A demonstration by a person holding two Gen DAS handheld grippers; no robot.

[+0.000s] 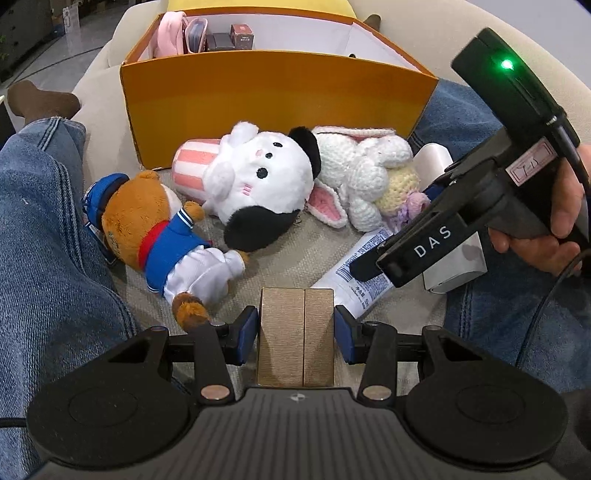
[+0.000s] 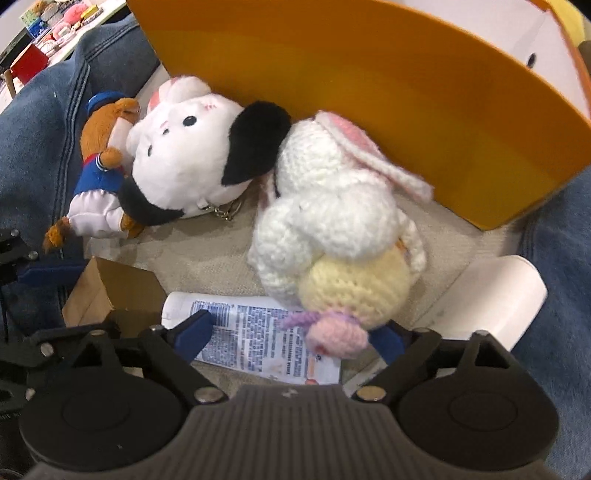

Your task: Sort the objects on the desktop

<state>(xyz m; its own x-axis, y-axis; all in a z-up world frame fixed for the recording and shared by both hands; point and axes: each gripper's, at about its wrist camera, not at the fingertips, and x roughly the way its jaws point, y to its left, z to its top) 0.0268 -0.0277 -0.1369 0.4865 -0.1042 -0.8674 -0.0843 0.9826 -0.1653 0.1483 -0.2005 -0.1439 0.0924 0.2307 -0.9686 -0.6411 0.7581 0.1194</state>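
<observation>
Nearest, the left gripper [image 1: 295,328] is clamped on a small brown box [image 1: 295,336], its blue pads pressed to the box's two sides, held just above the beige cushion [image 1: 314,243]. The right gripper [image 2: 291,334] stands wide apart over a white tube [image 2: 255,336] lying flat on the cushion; the pads touch nothing, though the tail end of the knit bunny [image 2: 332,236] crowds the right-hand pad.

The step in hand looks like a pick of the tube or the bunny. To do it well, I would settle which one first: for the tube, slide clear of the bunny's pink foot and close across the tube's narrow width; for the bunny, close on the yellow body, which should squash and give a sure hold. The brown box should stay level and out of the other arm's way.

A white case [image 2: 502,295] lies just right of the bunny. Further on lie the panda plush [image 1: 258,188], touching the bunny, and the bear [image 1: 155,229] beside a denim leg [image 1: 44,229].

Farthest stands the orange box [image 1: 280,99], open-topped. Its far left corner holds a pink cloth [image 1: 168,33], a pink-rimmed case and two small dark cartons [image 1: 231,37]; the rest of its white floor shows bare.
</observation>
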